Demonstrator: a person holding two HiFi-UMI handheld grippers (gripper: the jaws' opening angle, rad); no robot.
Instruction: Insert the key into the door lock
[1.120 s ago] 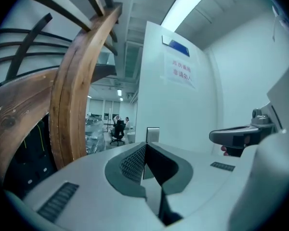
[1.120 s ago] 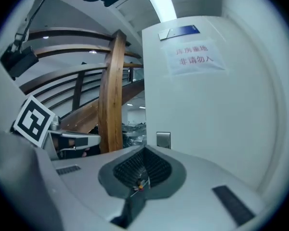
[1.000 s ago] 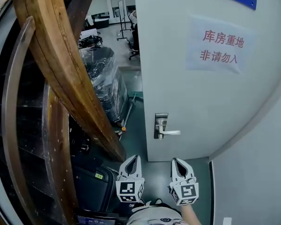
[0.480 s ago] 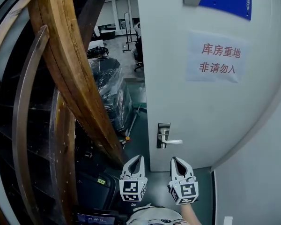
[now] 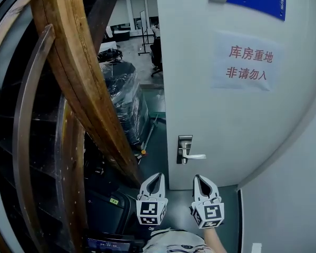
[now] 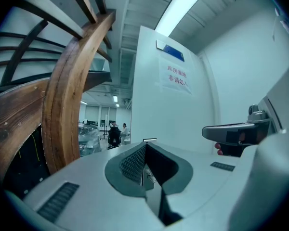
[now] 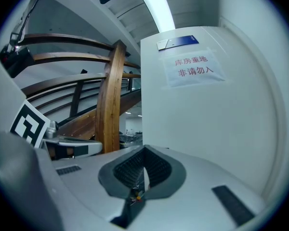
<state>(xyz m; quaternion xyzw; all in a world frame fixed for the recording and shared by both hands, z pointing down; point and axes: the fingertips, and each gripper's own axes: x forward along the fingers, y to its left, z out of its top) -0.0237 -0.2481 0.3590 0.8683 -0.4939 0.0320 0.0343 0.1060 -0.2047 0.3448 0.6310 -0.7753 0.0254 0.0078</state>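
Note:
A white door (image 5: 242,115) stands ahead with a red-lettered sign (image 5: 246,63). Near its left edge is a metal lock plate (image 5: 184,141) with a lever handle (image 5: 196,156). My left gripper (image 5: 157,176) and right gripper (image 5: 198,178) are side by side below the handle, pointing level at the door and clear of it. The left gripper (image 6: 144,146) has its jaws together, with a small metallic bit deep in the cleft. The right gripper (image 7: 144,150) is shut too, with a thin pale sliver between its pads. I cannot tell whether either is the key.
A heavy wooden stair beam (image 5: 79,78) slants down at the left, close to the left gripper. Plastic-wrapped goods (image 5: 124,94) and a dark case (image 5: 108,210) sit beyond and beneath it. A white wall (image 5: 289,194) closes the right side. An office space shows past the door's edge.
The door and lock plate now sit slightly lower in the head view. Both grippers stay shut and side by side, almost where they were.

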